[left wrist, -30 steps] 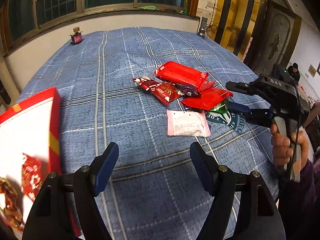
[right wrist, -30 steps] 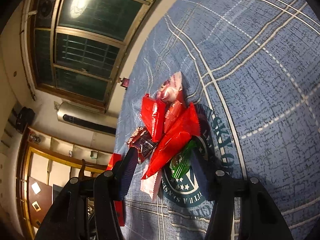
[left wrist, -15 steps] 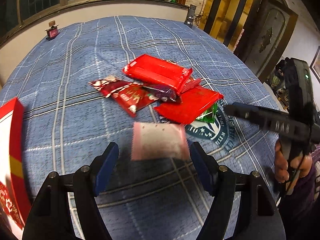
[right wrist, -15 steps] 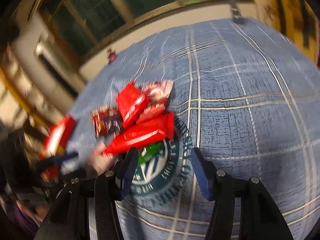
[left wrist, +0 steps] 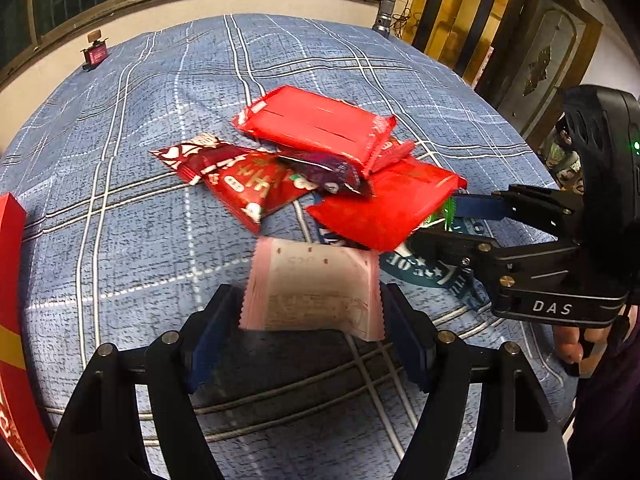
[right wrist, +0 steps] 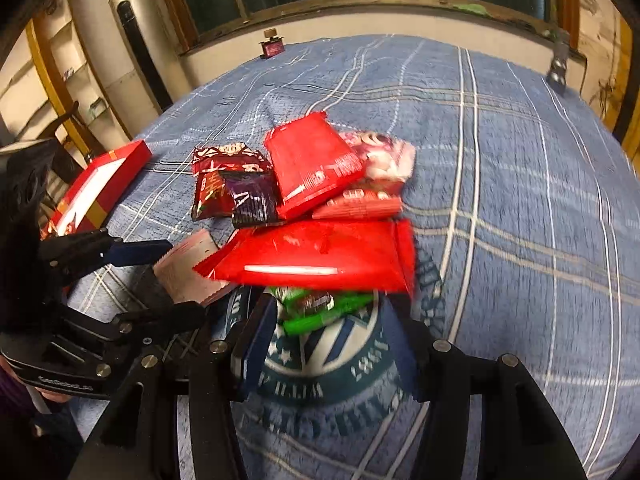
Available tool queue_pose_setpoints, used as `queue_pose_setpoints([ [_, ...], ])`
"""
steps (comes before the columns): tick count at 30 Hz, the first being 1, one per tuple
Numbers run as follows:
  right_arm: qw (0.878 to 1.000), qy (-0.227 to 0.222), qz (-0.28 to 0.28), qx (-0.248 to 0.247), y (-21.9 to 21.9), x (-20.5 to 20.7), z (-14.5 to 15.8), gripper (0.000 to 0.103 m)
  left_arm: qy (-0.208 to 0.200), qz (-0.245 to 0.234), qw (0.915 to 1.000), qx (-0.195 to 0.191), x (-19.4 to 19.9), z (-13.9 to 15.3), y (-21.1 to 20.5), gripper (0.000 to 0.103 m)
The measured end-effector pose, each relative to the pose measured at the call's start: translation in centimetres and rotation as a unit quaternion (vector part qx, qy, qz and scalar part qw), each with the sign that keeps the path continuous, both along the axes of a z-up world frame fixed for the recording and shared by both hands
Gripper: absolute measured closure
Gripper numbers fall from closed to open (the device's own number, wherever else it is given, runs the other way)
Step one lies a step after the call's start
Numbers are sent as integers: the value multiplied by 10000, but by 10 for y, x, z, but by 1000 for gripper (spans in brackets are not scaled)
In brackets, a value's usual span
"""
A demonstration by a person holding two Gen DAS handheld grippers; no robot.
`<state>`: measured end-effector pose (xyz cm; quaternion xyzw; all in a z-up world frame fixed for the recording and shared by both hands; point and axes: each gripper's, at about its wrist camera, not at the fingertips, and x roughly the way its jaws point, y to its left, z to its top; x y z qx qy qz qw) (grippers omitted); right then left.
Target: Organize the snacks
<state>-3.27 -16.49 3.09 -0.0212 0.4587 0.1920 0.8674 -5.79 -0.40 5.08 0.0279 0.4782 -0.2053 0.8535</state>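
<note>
A pile of snack packets lies on the blue plaid cloth (left wrist: 152, 232): a large red packet (left wrist: 316, 124) on top, a dark red printed one (left wrist: 240, 178), a purple one (left wrist: 326, 170) and a flat red one (left wrist: 384, 204). My left gripper (left wrist: 310, 338) is open, its jaws on either side of a pale pink packet (left wrist: 312, 288). My right gripper (right wrist: 330, 338) is open around a green packet (right wrist: 320, 312) under the flat red packet (right wrist: 316, 256). The pink packet shows in the right wrist view too (right wrist: 188, 264).
A red and white box (right wrist: 96, 188) stands open at the table's left edge, also in the left wrist view (left wrist: 12, 280). A small red object (left wrist: 95, 54) sits at the far edge, a metal object (left wrist: 386, 14) at the far right corner.
My left gripper has moved forward until the pink packet lies between its jaws. My right gripper has swung round and come in low at the green packet.
</note>
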Motion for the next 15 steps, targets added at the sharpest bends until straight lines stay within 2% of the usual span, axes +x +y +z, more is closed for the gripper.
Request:
queue_pose_setpoints([
  [5, 9996, -113, 116, -232, 15, 2, 0, 46, -85, -1, 10000, 12, 3, -1, 8, 30],
  [7, 9991, -204, 129, -345, 20, 1, -1, 52, -141, -31, 9999, 72, 3, -2, 8, 30],
  [9, 9987, -256, 108, -424, 20, -2, 0, 54, -186, -58, 9998, 83, 2, -2, 10, 34],
  [11, 9986, -254, 111, -454, 21, -4, 0, 61, -209, -73, 9997, 67, 3, -2, 12, 39],
  [15, 9987, -216, 56, -455, 21, -10, 1, 63, -190, -138, 9997, -55, 3, -1, 20, 45],
])
